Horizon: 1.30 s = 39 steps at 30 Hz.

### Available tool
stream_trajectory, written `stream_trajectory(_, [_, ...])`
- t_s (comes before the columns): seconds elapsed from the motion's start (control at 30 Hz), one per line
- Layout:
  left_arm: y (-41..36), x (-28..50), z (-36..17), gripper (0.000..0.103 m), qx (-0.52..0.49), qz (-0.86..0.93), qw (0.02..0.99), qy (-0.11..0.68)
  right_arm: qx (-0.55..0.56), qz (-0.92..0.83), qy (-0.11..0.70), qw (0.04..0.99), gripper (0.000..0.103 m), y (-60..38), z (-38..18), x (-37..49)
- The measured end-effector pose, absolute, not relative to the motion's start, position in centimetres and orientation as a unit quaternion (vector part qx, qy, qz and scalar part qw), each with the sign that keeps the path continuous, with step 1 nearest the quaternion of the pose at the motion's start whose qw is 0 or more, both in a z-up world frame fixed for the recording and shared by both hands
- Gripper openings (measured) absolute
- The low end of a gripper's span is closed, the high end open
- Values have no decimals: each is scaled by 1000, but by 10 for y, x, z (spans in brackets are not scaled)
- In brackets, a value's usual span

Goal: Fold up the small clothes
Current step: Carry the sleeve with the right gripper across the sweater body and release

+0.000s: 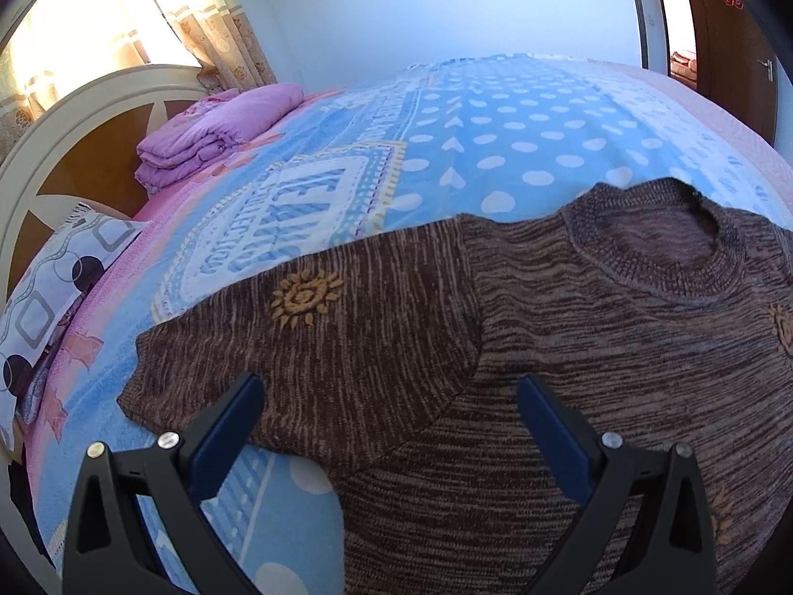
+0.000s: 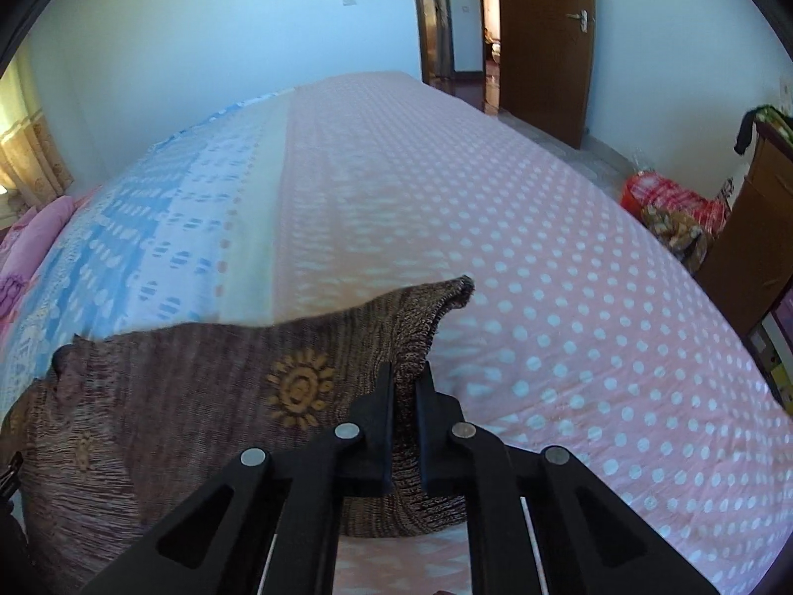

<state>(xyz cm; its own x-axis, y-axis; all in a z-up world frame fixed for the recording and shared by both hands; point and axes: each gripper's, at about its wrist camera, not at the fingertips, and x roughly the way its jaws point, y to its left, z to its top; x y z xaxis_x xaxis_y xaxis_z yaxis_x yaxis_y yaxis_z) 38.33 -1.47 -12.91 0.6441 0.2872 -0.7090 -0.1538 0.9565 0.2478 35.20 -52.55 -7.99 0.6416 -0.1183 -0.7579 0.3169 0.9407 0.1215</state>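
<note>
Brown knit sweater (image 1: 570, 347) laid flat on bed, one sleeve pinched.
L gripper (image 1: 391, 396) is held w/ jaws wide apart over the sweater's spread sleeve, nothing gripped; sweater is spread on the blue-dotted blanket (image 1: 495, 139) near the bed's near edge. R gripper (image 2: 405, 386) is clamped on the other sleeve's cuff (image 2: 426, 317), which is raised off the pink dotted cover (image 2: 570, 297).

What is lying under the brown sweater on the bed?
The brown sweater lies on a bedspread, blue with white dots on one side and pink on the other. Whether anything else sits beneath the sweater cannot be seen, because the knit covers it.
</note>
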Motion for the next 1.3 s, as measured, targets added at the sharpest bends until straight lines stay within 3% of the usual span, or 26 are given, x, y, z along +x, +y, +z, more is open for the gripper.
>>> stream_trajectory(0.77, [-8,370,-134,103,58,88,908,405,8,33,366,930,7,-334,33,362])
stream_trajectory(1.03, [4,369,-138,103,46,89,907,410,11,87,382,920,7,-257,9,383])
stream_trajectory(1.2, [7,366,-138,103,49,96,903,416,28,138,403,904,8,-185,-41,403])
stream_trajectory(1.3, [8,362,-133,103,58,98,903,415,53,185,449,873,27,-148,-90,410])
